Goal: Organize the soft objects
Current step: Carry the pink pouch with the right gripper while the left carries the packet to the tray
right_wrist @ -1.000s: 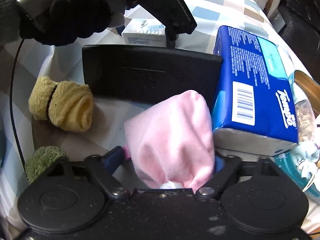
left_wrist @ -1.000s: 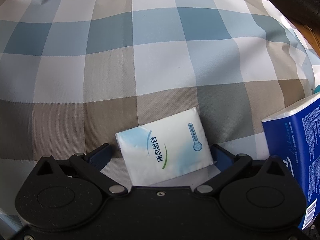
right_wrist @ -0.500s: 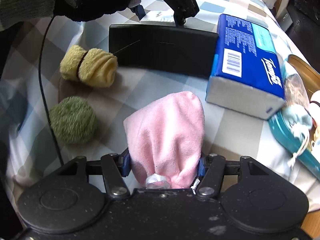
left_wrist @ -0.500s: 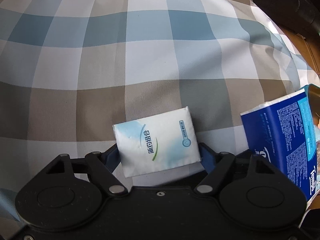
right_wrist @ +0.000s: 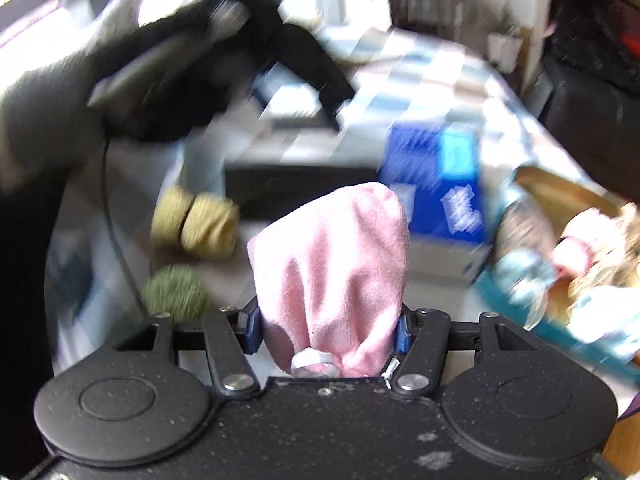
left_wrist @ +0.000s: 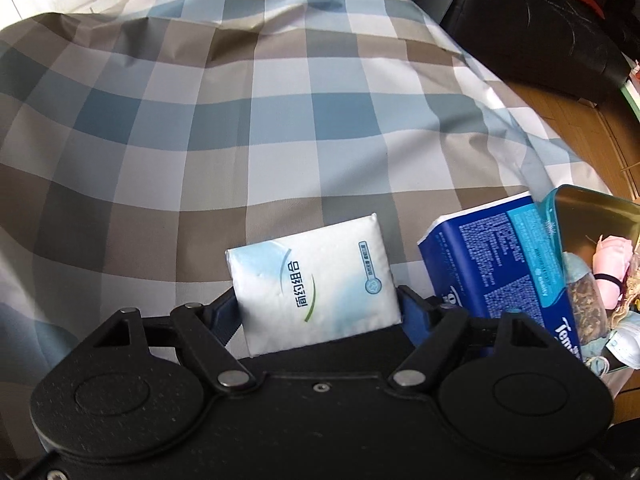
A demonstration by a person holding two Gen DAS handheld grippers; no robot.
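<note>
A: Between the blue pads of our left claw we had the white pocket tissue pack pinched, raised over the checked tablecloth.

B: And beside it on the right?

A: The blue Tempo tissue package, touching a teal tin that held a pink roll.

B: Our right claw was clamped on the pink microfiber cloth, bunched and standing upright. The view was blurred.

A: What lay behind it?

B: A yellow rolled towel and a green fuzzy ball at left on the cloth, near each other; we could not tell whether they touched.
</note>
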